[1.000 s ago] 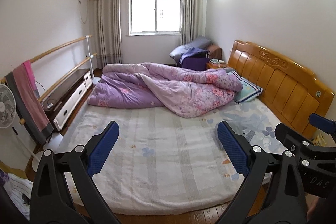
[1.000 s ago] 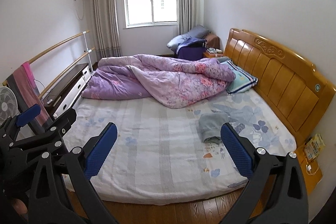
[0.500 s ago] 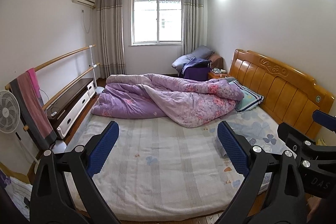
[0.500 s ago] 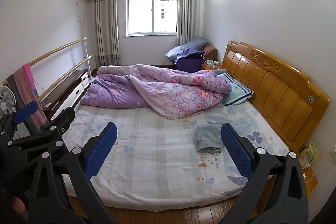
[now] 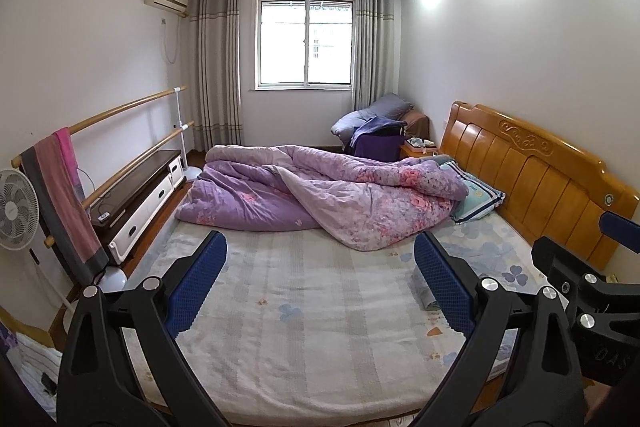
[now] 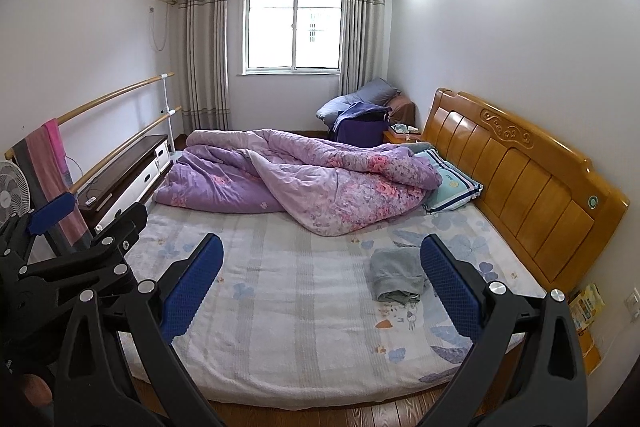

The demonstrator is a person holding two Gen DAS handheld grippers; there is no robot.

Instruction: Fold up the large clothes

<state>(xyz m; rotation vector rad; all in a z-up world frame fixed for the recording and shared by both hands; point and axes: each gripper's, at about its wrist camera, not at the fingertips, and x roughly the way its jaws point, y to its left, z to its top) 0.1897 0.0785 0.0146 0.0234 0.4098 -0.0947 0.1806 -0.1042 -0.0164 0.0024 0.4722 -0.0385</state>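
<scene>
A folded grey garment (image 6: 396,273) lies on the bed's right side, near the headboard; in the left wrist view only a sliver of that garment (image 5: 424,293) shows behind the right finger. My left gripper (image 5: 320,281) hangs open above the foot of the bed with nothing between its blue pads. My right gripper (image 6: 320,281) is open too, empty, with the garment just inside its right finger. Each gripper's body shows at the edge of the other's view. Both stand well back from the mattress (image 6: 304,307).
A rumpled purple floral quilt (image 6: 304,183) fills the far half of the bed, with a striped pillow (image 6: 452,187) by the wooden headboard (image 6: 532,183). On the left are a low TV cabinet (image 5: 136,199), wooden rails with a hanging towel (image 5: 60,195) and a fan (image 5: 16,211). Wood floor runs along the bed's near edge.
Both grippers have pulled back and tilted upward, so more ceiling and floor show and the bed sits lower and farther. Both stay open and empty.
</scene>
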